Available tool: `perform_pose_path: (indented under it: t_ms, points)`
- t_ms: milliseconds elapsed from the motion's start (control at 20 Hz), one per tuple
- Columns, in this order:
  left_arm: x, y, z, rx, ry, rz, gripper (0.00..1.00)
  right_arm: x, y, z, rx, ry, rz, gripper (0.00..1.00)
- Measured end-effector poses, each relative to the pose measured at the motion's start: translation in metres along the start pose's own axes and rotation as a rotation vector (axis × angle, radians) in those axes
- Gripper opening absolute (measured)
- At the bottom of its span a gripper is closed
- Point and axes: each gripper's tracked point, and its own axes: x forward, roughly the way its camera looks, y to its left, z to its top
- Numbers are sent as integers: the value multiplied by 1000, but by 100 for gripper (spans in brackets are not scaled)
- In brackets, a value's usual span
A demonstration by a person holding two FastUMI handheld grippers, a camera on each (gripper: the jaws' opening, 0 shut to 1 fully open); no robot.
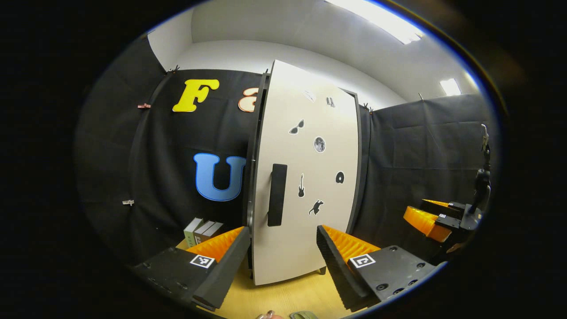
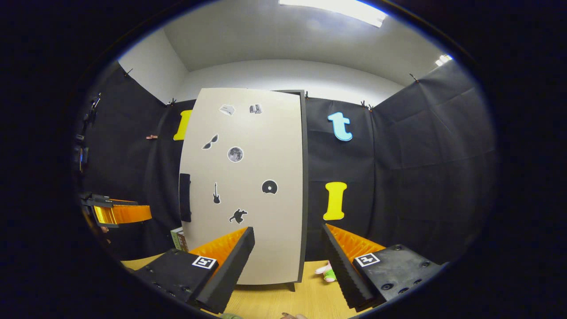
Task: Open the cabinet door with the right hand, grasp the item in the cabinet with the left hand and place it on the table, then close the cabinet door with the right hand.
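Door [image 2: 243, 186] closed, cabinet upright on tabletop [image 2: 270, 301]. Handle [image 2: 184, 197], long axis vertical, sits at door's left edge, up-left of right tongs [image 2: 288, 261], which are spread, empty, apart from it. Left tongs [image 1: 281, 261] spread, empty, facing door. Item hidden inside.

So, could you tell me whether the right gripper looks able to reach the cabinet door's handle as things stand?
Probably yes: the right gripper is open, and nothing stands between it and the handle at the door's left edge.
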Motion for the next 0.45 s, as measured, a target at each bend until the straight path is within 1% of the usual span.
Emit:
perform_pose_path:
  t_ms: [450]
  points:
    - [1, -3, -3, 21, 5, -7, 95, -1, -2, 1, -4, 17, 9, 97]
